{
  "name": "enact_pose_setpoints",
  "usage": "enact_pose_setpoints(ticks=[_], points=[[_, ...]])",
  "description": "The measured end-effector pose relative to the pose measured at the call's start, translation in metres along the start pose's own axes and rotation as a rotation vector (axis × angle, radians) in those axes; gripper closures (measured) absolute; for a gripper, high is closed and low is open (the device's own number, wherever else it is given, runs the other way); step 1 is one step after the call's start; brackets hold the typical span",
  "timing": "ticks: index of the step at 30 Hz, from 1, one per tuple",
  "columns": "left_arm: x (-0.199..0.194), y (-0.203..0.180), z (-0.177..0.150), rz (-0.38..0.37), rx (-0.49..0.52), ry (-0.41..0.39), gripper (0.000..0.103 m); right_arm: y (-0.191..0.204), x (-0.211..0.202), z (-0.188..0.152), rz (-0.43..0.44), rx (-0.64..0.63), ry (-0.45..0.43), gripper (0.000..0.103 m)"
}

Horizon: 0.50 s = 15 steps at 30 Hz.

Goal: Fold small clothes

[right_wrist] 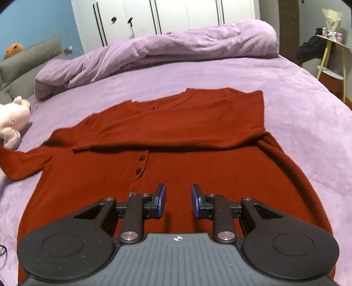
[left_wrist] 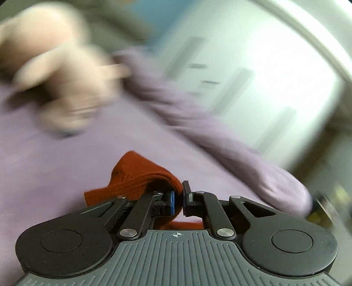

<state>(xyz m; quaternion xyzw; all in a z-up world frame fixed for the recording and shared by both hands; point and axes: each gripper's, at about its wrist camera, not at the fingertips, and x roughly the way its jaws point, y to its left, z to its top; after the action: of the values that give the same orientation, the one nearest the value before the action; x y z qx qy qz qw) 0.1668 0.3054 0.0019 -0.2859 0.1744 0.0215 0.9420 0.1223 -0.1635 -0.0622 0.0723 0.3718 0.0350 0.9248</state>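
A rust-red button-front sweater [right_wrist: 198, 167] lies flat on the purple bed [right_wrist: 308, 110]. Its right sleeve [right_wrist: 176, 129] is folded across the chest. Its left sleeve [right_wrist: 19, 162] stretches off toward the left edge of the right wrist view. My left gripper [left_wrist: 179, 198] is shut on the cuff of that sleeve [left_wrist: 140, 180] and holds it just above the bed; the left wrist view is motion-blurred. My right gripper [right_wrist: 178, 200] is open and empty, hovering over the lower middle of the sweater, just right of the buttons [right_wrist: 140, 164].
A rolled purple duvet [right_wrist: 154, 50] lies along the far side of the bed. A pink plush toy [right_wrist: 12, 123] sits at the left, blurred in the left wrist view [left_wrist: 55, 72]. White wardrobes [right_wrist: 165, 17] stand behind. A side table [right_wrist: 332, 55] stands at right.
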Motion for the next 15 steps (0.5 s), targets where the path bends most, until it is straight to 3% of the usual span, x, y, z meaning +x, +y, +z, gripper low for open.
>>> enact_pose_setpoints(ticks=[3, 6, 8, 10, 12, 13, 15], points=[[0.014, -0.091, -0.031, -0.170, 0.184, 0.047, 0.095, -0.010, -0.007, 0.004, 0.014, 0.044, -0.031, 0.079], [0.037, -0.159, -0.086, -0.225, 0.370, 0.128, 0.086, -0.020, -0.012, 0.006, 0.019, 0.076, -0.048, 0.079], [0.051, -0.179, -0.125, -0.206, 0.443, 0.215, 0.064, -0.026, -0.013, 0.007, 0.027, 0.088, -0.051, 0.079], [0.059, -0.183, -0.159, -0.137, 0.485, 0.285, 0.064, -0.031, -0.009, 0.007, 0.042, 0.091, -0.035, 0.079], [0.057, -0.175, -0.176, -0.095, 0.481, 0.318, 0.057, -0.034, -0.003, 0.008, 0.049, 0.099, -0.007, 0.079], [0.054, -0.167, -0.181, -0.062, 0.464, 0.329, 0.049, -0.035, 0.001, 0.009, 0.060, 0.104, 0.009, 0.079], [0.051, -0.151, -0.181, -0.011, 0.440, 0.334, 0.047, -0.037, 0.010, 0.012, 0.094, 0.118, 0.028, 0.079]])
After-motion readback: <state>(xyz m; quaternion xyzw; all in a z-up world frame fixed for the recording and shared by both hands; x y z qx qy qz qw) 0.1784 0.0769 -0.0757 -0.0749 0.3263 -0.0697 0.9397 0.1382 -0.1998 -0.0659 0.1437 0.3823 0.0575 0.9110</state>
